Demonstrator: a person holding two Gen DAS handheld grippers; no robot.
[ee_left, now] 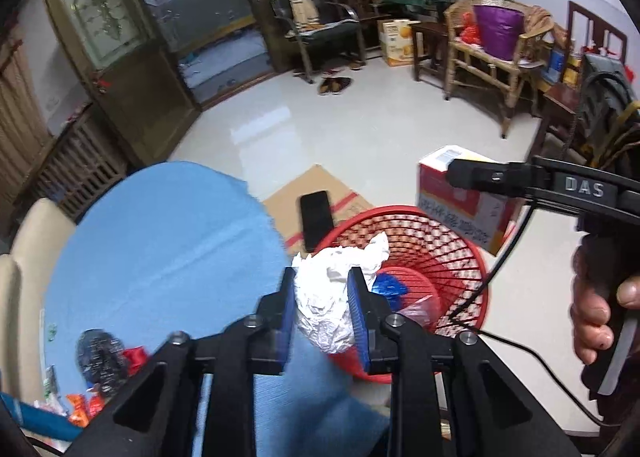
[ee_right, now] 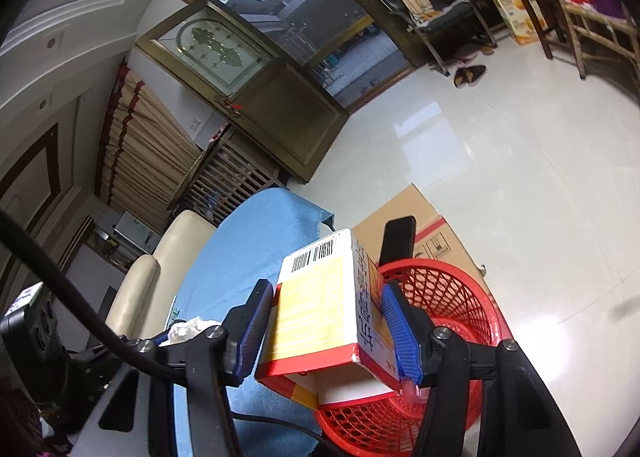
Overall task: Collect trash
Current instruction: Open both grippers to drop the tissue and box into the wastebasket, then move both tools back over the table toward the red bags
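Observation:
My left gripper (ee_left: 321, 274) is shut on a crumpled white paper (ee_left: 328, 297) and holds it over the near rim of a red mesh basket (ee_left: 476, 257). A blue wrapper (ee_left: 388, 286) lies inside the basket. In the right wrist view, my right gripper (ee_right: 327, 286) is shut on a red, yellow and white carton (ee_right: 316, 305) with a barcode, its open flap end facing the camera, held over the basket (ee_right: 460, 285). The left wrist view shows that carton (ee_left: 460, 205) up at the right under one of the right gripper's fingers (ee_left: 480, 177). The paper (ee_right: 188, 331) shows at lower left.
A blue-clothed round table (ee_left: 160, 237) stands left of the basket, with a black wrapper (ee_left: 100, 353) and orange wrappers (ee_left: 80, 409) on it. Behind the basket a black phone (ee_left: 316, 217) rests on a flat cardboard box (ee_left: 296, 193). A hand (ee_left: 596, 321) grips the right handle. Chairs line the far wall.

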